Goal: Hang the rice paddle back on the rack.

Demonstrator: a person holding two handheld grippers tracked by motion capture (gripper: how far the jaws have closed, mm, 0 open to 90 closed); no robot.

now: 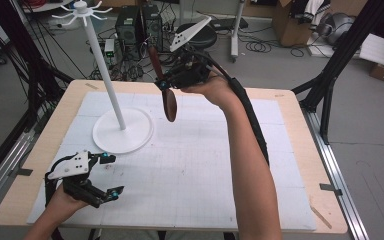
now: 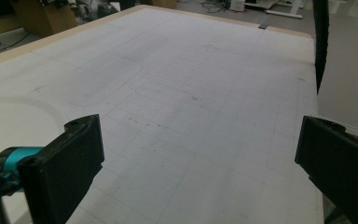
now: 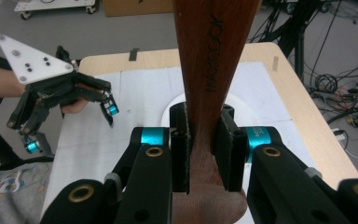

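While both hands work over it, worktop point(image 1: 290, 150): a tan board with a white gridded mat that stops short of every edge, leaving a bare wooden margin all round; the middle and the right half of the mat lie open.
Stand point(image 1: 122, 131): a white round base on the mat toward the far left corner, with a thin white pole rising from it to a ring of hooks at the top.
Right gripper point(image 1: 163, 85): held up in the air above the far edge, right of the pole and apart from it; its jaws are clamped on the wooden spoon.
Left gripper point(image 1: 111, 175): low over the near left corner, jaws spread wide with nothing between them and bare mat ahead.
Wooden spoon point(image 1: 169, 102): dark brown, hanging tilted over the far middle of the mat, clear of the surface.
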